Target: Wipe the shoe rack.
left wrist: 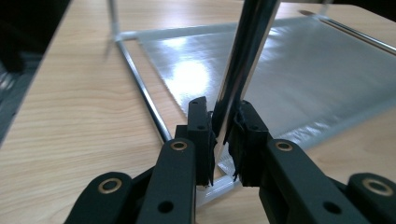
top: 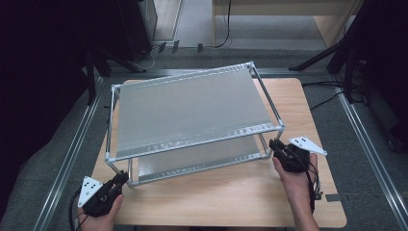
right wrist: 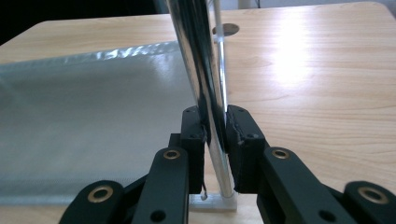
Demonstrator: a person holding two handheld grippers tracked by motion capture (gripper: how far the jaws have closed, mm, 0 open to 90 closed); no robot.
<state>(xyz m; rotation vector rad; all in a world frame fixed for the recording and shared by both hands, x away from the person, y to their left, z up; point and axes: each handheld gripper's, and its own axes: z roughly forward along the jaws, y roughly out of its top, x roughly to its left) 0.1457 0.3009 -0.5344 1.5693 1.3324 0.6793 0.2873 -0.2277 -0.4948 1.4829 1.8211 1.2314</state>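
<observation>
A two-tier metal rack (top: 192, 108) with grey mesh shelves stands in the middle of the wooden table (top: 231, 202). My left gripper (top: 124, 177) is at the rack's front left corner. In the left gripper view that gripper (left wrist: 223, 126) is shut on the shiny front left leg (left wrist: 243, 60), low down near its white foot. At the front right corner is my right gripper (top: 275, 144). The right gripper view has this gripper (right wrist: 215, 123) shut on the chrome front right leg (right wrist: 196, 56), just above the foot. The lower shelf (right wrist: 84, 116) lies behind the jaws.
Bare wood runs along the table's front edge (top: 216, 222) between my hands. Aluminium rails (top: 72, 149) border the table on the grey floor. Dark stands (top: 337, 48) and cables (top: 327, 96) sit at the back and right.
</observation>
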